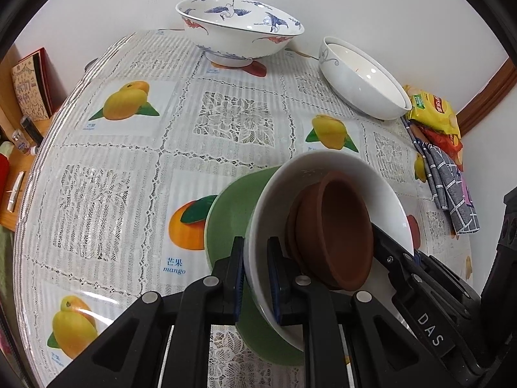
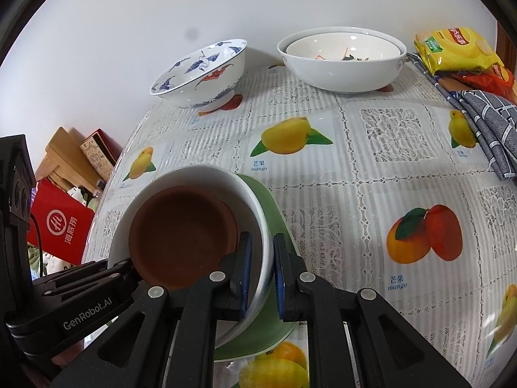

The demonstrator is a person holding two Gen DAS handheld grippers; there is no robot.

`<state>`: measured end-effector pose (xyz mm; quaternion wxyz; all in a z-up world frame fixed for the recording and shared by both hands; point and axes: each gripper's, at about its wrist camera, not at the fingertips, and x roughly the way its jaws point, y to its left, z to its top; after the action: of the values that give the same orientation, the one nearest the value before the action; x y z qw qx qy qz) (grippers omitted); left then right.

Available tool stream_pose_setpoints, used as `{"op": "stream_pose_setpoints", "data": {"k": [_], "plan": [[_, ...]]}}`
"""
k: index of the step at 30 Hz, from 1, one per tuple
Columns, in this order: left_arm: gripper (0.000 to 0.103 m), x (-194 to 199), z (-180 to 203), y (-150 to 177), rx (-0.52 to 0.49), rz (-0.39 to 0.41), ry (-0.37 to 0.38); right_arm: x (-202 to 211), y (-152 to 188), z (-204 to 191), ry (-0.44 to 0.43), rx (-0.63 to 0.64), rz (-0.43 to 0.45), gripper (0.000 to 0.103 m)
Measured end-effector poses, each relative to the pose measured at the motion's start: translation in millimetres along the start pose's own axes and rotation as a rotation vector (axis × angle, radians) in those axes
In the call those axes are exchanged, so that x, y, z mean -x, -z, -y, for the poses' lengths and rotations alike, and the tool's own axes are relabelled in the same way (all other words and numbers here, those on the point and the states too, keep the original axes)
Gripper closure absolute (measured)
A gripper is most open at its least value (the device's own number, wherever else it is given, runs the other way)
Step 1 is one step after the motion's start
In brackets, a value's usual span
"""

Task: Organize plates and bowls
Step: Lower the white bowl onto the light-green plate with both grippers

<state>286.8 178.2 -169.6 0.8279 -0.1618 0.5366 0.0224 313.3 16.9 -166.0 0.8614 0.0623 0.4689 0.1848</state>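
Observation:
A white bowl (image 1: 323, 174) holds brown clay dishes (image 1: 336, 229) and sits on a green plate (image 1: 232, 213). My left gripper (image 1: 255, 278) is shut on the white bowl's near rim. My right gripper (image 2: 262, 278) is shut on the opposite rim of the same white bowl (image 2: 255, 213), with the brown dishes (image 2: 181, 236) inside and the green plate (image 2: 274, 213) beneath. A blue-crane patterned bowl (image 1: 239, 32) (image 2: 200, 74) stands at the back. Two nested white bowls (image 1: 362, 80) (image 2: 342, 58) stand at the back right.
The table (image 1: 129, 168) has a fruit-print lace cover. Yellow snack packets (image 1: 433, 110) (image 2: 458, 48) and a grey checked cloth (image 1: 452, 190) (image 2: 488, 123) lie at the right edge. A red bag (image 2: 61, 226) and boxes (image 1: 32, 87) sit beyond the left edge.

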Motion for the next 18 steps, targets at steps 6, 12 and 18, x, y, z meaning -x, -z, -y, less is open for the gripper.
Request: {"op": "stream_pose_setpoints", "data": {"k": [6, 12, 18], "plan": [[0.089, 0.3, 0.6, 0.5, 0.003, -0.001, -0.001, 0.4, 0.1, -0.6, 0.0, 0.0, 0.001, 0.09], [0.089, 0.1, 1.3, 0.9, -0.002, -0.007, -0.006, 0.4, -0.4, -0.6, -0.001, -0.001, -0.001, 0.09], [0.089, -0.6, 1.7, 0.1, 0.003, -0.018, -0.007, -0.1, -1.9, -0.7, -0.004, 0.005, -0.006, 0.09]]}}
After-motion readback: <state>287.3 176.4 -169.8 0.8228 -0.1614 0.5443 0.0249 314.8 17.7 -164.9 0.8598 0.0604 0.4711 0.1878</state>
